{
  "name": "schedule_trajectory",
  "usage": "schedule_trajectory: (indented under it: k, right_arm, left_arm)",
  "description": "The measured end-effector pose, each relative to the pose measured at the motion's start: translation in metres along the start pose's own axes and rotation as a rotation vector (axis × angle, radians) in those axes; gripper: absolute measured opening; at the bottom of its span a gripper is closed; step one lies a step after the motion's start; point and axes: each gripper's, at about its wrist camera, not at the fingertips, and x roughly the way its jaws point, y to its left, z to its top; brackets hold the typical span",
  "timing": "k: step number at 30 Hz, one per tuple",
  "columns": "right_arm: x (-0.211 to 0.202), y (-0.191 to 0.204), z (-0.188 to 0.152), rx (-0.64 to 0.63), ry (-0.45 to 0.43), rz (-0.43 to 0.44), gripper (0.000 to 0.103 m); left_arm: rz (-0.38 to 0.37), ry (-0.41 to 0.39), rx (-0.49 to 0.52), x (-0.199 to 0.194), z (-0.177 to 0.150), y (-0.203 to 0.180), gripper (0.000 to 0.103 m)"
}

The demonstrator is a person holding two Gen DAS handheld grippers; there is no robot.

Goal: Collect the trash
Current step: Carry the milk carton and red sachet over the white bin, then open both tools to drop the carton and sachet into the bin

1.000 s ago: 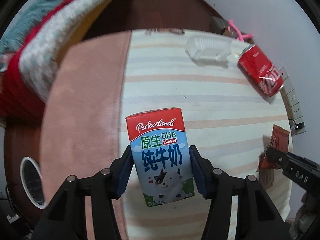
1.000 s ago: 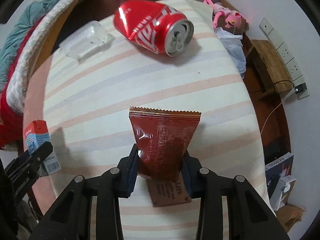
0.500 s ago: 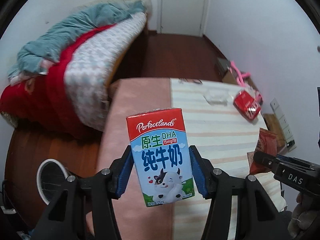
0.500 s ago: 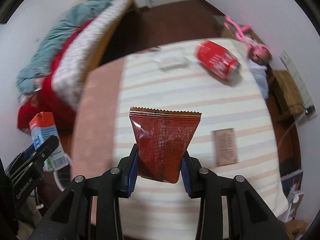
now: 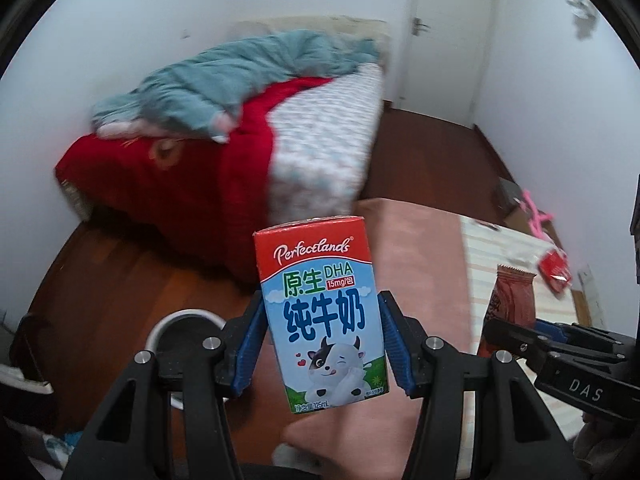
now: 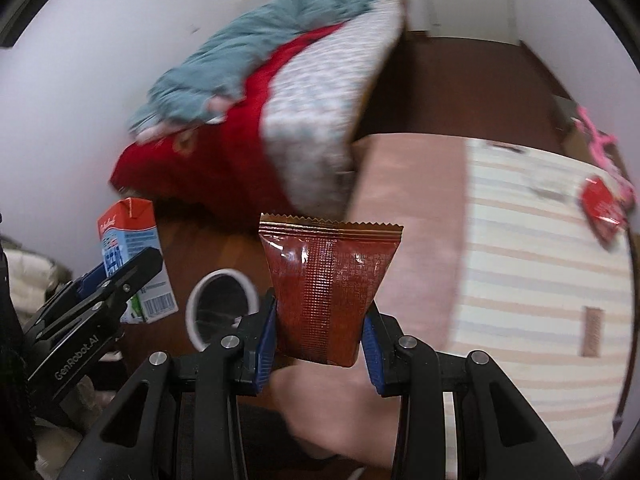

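A small milk carton [image 5: 324,312] with a red top and a cartoon cow stands upright in my left gripper [image 5: 322,344], whose blue pads are shut on its sides. My right gripper [image 6: 320,334] is shut on a dark red snack wrapper [image 6: 330,292]. Both are held in the air above the floor, left of the bed's edge. A white-rimmed waste bin [image 6: 222,304] stands on the wooden floor below, also in the left wrist view as the bin [image 5: 180,332]. A red soda can [image 6: 602,210] lies on the striped sheet at the far right.
A striped sheet with a pink blanket [image 6: 416,208] covers the near bed. A brown card [image 6: 592,330] lies on the stripes. A second bed piled with red, patterned and teal bedding [image 5: 240,128] stands behind. A pink toy [image 5: 536,220] sits by the right wall, and a door [image 5: 448,32] is at the back.
Both grippers have risen and swung left, away from the striped sheet toward the floor, each keeping its item. The bin has come closer to the middle of both views.
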Motion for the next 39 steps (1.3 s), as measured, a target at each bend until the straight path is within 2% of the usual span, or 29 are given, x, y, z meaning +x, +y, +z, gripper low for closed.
schedule_trajectory:
  k: [6, 9, 14, 17, 22, 26, 28, 29, 30, 31, 34, 36, 39]
  right_arm:
    - [0.068, 0.091, 0.007, -0.112, 0.082, 0.061, 0.039]
    - [0.118, 0.128, 0.007, -0.151, 0.14, 0.076, 0.039]
    - [0.212, 0.17, -0.003, -0.19, 0.258, 0.088, 0.039]
    - [0.272, 0.186, -0.013, -0.206, 0.35, 0.092, 0.039]
    - [0.355, 0.196, -0.029, -0.218, 0.476, 0.072, 0.039]
    - [0.406, 0.201, -0.034, -0.227, 0.553, 0.061, 0.039]
    - [0.425, 0.202, -0.034, -0.239, 0.572, 0.05, 0.04]
    - [0.434, 0.204, -0.035, -0.244, 0.59, 0.058, 0.04]
    - [0.439, 0.206, -0.035, -0.241, 0.598, 0.059, 0.041]
    - [0.447, 0.207, -0.037, -0.241, 0.61, 0.057, 0.043]
    - [0.463, 0.213, -0.04, -0.246, 0.638, 0.076, 0.063]
    - [0.466, 0.214, -0.039, -0.259, 0.638, 0.081, 0.083]
    - [0.465, 0.212, -0.036, -0.282, 0.63, 0.073, 0.094]
  left_arm:
    - [0.093, 0.026, -0.101, 0.02, -0.007, 0.089, 0.051]
    - [0.125, 0.064, -0.155, 0.042, -0.016, 0.131, 0.051]
    - [0.161, 0.173, -0.246, 0.094, -0.04, 0.201, 0.051]
    - [0.124, 0.27, -0.338, 0.137, -0.062, 0.246, 0.051]
    - [0.016, 0.403, -0.479, 0.193, -0.092, 0.289, 0.052]
    - [0.021, 0.471, -0.531, 0.225, -0.11, 0.305, 0.053]
    - [0.025, 0.498, -0.554, 0.238, -0.114, 0.313, 0.059]
    - [0.02, 0.505, -0.578, 0.243, -0.118, 0.317, 0.076]
    - [0.025, 0.513, -0.592, 0.247, -0.121, 0.32, 0.095]
    - [0.032, 0.516, -0.599, 0.249, -0.122, 0.322, 0.098]
    - [0.075, 0.521, -0.615, 0.249, -0.125, 0.328, 0.099]
    - [0.099, 0.514, -0.617, 0.242, -0.128, 0.332, 0.099]
    - [0.168, 0.505, -0.572, 0.232, -0.128, 0.33, 0.099]
